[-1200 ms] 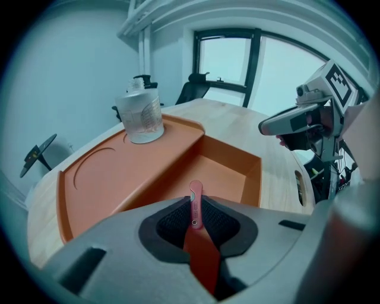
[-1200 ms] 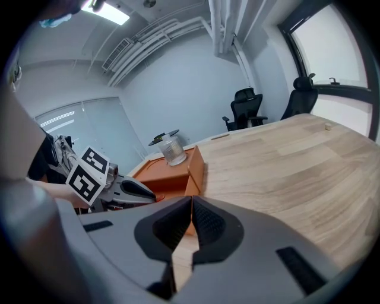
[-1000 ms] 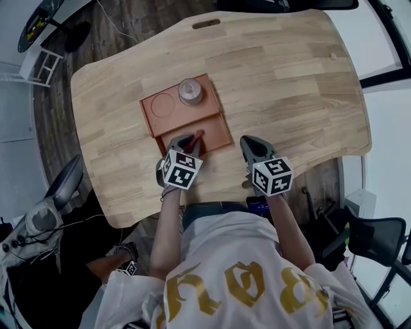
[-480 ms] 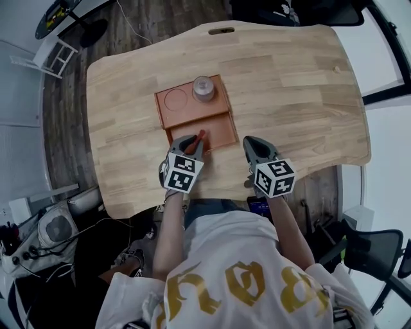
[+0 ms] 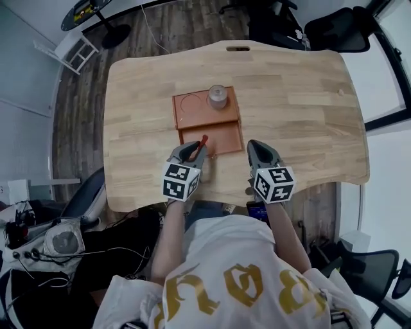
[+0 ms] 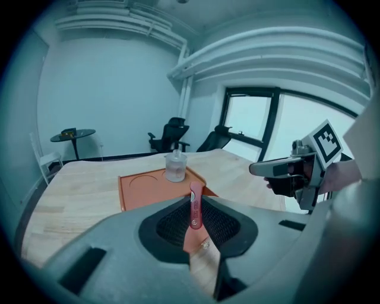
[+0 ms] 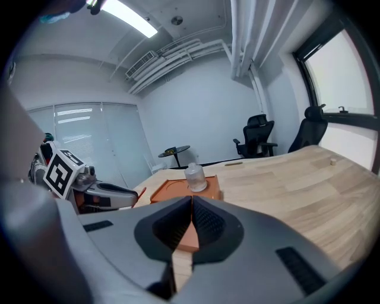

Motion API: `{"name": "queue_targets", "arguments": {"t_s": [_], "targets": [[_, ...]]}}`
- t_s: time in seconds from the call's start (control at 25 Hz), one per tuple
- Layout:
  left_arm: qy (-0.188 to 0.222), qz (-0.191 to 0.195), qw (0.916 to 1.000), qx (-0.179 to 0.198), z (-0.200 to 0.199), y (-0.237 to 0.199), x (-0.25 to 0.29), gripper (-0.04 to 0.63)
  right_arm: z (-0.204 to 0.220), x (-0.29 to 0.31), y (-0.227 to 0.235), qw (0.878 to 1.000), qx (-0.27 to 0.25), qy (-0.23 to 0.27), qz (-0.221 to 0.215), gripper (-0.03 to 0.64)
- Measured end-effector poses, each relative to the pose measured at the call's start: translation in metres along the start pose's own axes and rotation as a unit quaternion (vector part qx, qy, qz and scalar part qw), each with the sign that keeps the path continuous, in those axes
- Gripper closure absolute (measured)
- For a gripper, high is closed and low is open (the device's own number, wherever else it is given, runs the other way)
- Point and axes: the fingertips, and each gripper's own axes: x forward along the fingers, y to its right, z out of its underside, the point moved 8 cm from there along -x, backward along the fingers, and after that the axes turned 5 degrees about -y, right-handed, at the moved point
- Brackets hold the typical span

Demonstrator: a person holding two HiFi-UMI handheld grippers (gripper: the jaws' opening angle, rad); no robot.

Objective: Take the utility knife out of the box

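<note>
A red utility knife [image 6: 195,205] stands upright between the jaws of my left gripper [image 6: 195,208], which is shut on it. In the head view the utility knife [image 5: 202,141] pokes out past the left gripper [image 5: 194,151] over the near compartment of the orange box [image 5: 221,138]. My right gripper [image 5: 257,150] hovers to the right of the box above the table, jaws shut with nothing between them. In the right gripper view, that right gripper [image 7: 191,208] points toward the box [image 7: 172,189].
A small clear bottle [image 5: 218,96] stands at the far right corner of the box, beside a round recess [image 5: 190,103]. The wooden table [image 5: 302,96] spreads to the right and far side. Office chairs [image 5: 334,26] and a small round side table [image 5: 88,11] stand beyond it.
The left gripper has lifted with the knife, drawing it back toward the near edge of the box. The right gripper keeps its place. The head camera shifted, so the table appears further right.
</note>
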Motion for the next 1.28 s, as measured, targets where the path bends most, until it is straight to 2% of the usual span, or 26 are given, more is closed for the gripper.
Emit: {"name": "queue_targets", "arguments": {"t_s": [0.16,0.28,0.56,0.8,1.0,1.2,1.28], "targets": [[0.045,-0.018,0.9988,-0.01,-0.013,0.004,-0.025,0.537,-0.015,-0.006,-0.01,1.0,-0.025,0.012,-0.008,0.604],[0.087,-0.013,0.9956,-0.033,-0.025,0.01,-0.041,0.537,-0.025,-0.011,-0.02,0.999,-0.045,0.022,-0.02,0.604],[0.141,-0.042,0.9889,-0.016,-0.037,0.031,-0.063,0.537,-0.034,-0.028,-0.028,0.995,-0.074,0.05,-0.031,0.604],[0.142,-0.055,0.9881,-0.019,-0.039,0.018,-0.07,0.537,-0.05,-0.02,-0.039,0.994,-0.091,0.058,-0.035,0.606],[0.119,-0.078,0.9892,0.037,-0.031,0.039,-0.069,0.537,-0.04,-0.03,-0.034,0.994,-0.08,0.061,-0.039,0.606],[0.114,-0.083,0.9881,0.062,-0.034,0.04,-0.068,0.537,-0.045,-0.027,-0.034,0.994,-0.075,0.068,-0.044,0.606],[0.114,-0.081,0.9883,0.061,-0.036,0.039,-0.067,0.537,-0.046,-0.026,-0.031,0.994,-0.071,0.067,-0.043,0.606]]}}
